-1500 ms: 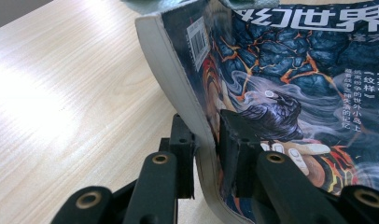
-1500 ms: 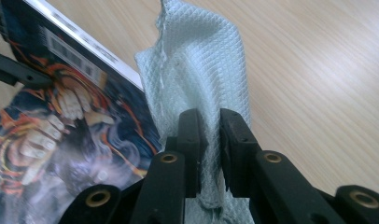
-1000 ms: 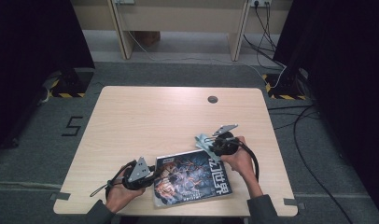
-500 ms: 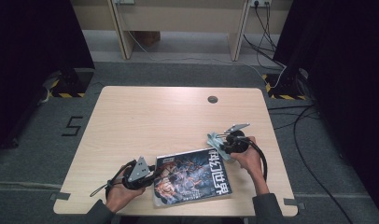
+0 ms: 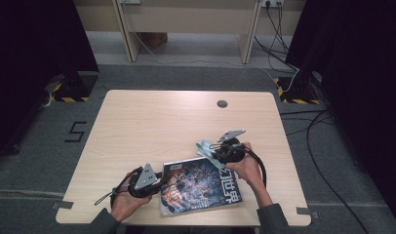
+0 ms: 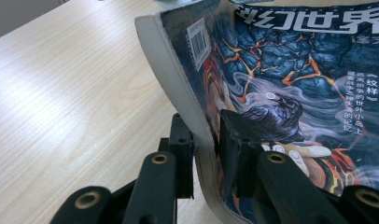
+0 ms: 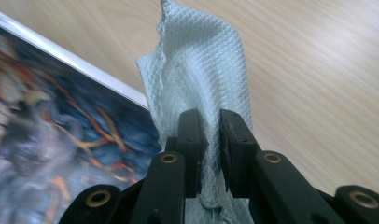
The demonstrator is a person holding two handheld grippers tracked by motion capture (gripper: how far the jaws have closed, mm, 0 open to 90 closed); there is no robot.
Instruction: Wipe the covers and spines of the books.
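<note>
The left gripper (image 6: pixel 201 154) has its fingers (image 6: pixel 182 149) clamped on the near-left edge of the magazine (image 5: pixel 201 184), with the spine bowing up between them. The right gripper (image 7: pixel 211 154) has its fingers (image 7: pixel 191 144) pinched on a pale blue cloth (image 7: pixel 201 70), which stands up crumpled just beyond the magazine's far right corner, beside its edge; whether it touches the cover I cannot tell. The magazine lies cover up at the near edge of the counter (image 5: pixel 162 122), a pale wood top with a round cable hole (image 5: pixel 222 104) well beyond the magazine. Around the counter lies grey carpet (image 5: pixel 49 156), with dark curtains on both sides and cables (image 5: pixel 303 131) trailing to the magazine's right.
</note>
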